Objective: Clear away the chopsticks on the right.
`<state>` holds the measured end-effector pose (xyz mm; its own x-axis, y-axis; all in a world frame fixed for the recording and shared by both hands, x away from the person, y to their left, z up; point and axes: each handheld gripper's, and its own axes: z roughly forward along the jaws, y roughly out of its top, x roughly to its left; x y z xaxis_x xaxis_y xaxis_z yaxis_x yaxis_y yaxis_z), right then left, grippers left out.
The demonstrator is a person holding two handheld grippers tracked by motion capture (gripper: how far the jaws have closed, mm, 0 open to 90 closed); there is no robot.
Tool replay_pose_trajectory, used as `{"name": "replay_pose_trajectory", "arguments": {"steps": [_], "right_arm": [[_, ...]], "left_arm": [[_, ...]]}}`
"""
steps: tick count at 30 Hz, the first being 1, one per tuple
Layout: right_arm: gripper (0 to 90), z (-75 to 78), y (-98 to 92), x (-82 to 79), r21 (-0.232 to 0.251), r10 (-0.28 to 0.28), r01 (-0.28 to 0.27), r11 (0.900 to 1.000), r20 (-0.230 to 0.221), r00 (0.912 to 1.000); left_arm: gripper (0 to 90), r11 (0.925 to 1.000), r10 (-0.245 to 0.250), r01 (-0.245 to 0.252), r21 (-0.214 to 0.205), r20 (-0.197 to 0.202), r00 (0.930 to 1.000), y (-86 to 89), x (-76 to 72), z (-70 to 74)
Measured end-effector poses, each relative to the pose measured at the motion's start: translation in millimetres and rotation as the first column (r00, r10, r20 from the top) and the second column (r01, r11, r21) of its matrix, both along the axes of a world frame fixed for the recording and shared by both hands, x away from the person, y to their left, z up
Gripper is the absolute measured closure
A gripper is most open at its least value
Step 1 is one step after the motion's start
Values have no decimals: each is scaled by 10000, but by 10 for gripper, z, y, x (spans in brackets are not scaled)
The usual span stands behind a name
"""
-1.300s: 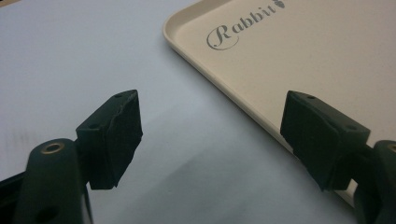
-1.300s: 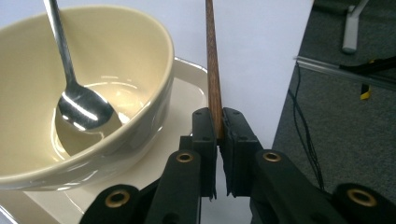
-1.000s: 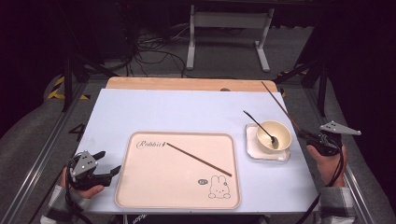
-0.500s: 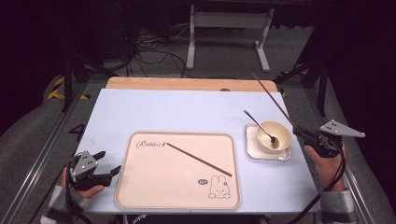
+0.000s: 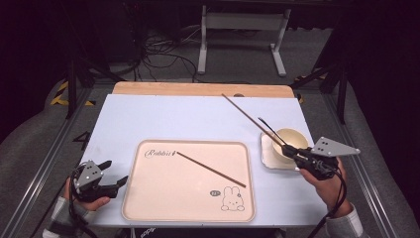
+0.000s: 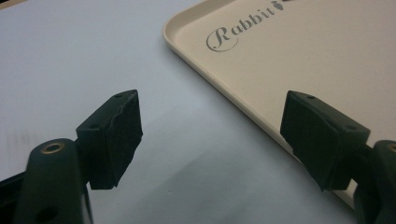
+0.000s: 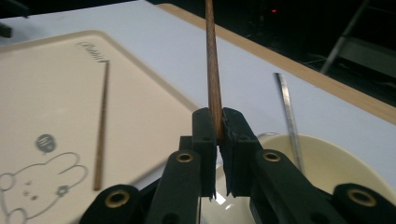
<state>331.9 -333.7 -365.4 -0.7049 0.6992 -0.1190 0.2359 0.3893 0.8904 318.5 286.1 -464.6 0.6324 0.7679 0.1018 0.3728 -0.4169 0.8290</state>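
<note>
R gripper (image 5: 298, 154) sits at the right edge of the table (image 5: 198, 116), just over the near right side of the bowl (image 5: 293, 139). Its jaws are clamped on a chopstick (image 5: 247, 117), gripping it at the near end. From there the stick runs up and away to the far left, tip ending near the table's far wooden strip (image 5: 203, 89). In the right gripper view the same chopstick (image 7: 213, 70) stands between the two pads (image 7: 204, 128), squeezed tight, w/ the bowl (image 7: 327, 163) right below and behind the jaws.

Second chopstick (image 5: 210, 169) lies flat on the tray (image 5: 148, 198), diagonal, from near the "Rabbit" lettering at far left down toward the rabbit drawing (image 5: 232, 198) at near right. Seen also in the right gripper view (image 7: 101, 126), well apart from the held one.

Bowl rests on a small square plate (image 5: 267, 153), right of the tray. A thin dark-handled utensil (image 5: 272, 131) leans in the bowl, handle pointing far left; can't tell if spoon or fork. In the right gripper view its metal shaft (image 7: 288, 116) shows beside the bowl rim.

L gripper (image 5: 111, 181) is at the near left, just beside the tray's left edge, low by the table. Jaws wide apart, nothing between them; left gripper view shows bare table (image 6: 93, 60) in the gap and the tray corner (image 6: 196, 51) by the right-side pad (image 6: 322, 135).
</note>
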Motion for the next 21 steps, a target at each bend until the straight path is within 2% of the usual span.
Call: {"name": "replay_pose_trajectory", "arguments": {"steps": [5,8,10,15,21], "right_arm": [[845,-131,361,-57,-575,974,-1002,9933,-493,9940],[845,-252,560,-75,-1013,1450,-1540,9829,-905,9853],[845,-327,654,-74,-1108,1668,-1794,9775,-1141,9794],[845,-471,808,-62,-1572,1968,-2218,9623,-1603,9673],[844,-557,846,-53,-1677,2091,-2439,9552,-2013,9570]], "left_arm": [[217,10000,-20,20,32,11,10000,-2,-3,2],[217,10000,-50,50,54,24,10000,-6,-6,2],[217,10000,-48,48,51,21,10000,-8,-10,1],[217,9999,-88,87,55,32,10000,-5,-24,1],[217,10000,-92,92,21,27,10000,0,-53,-5]]}}
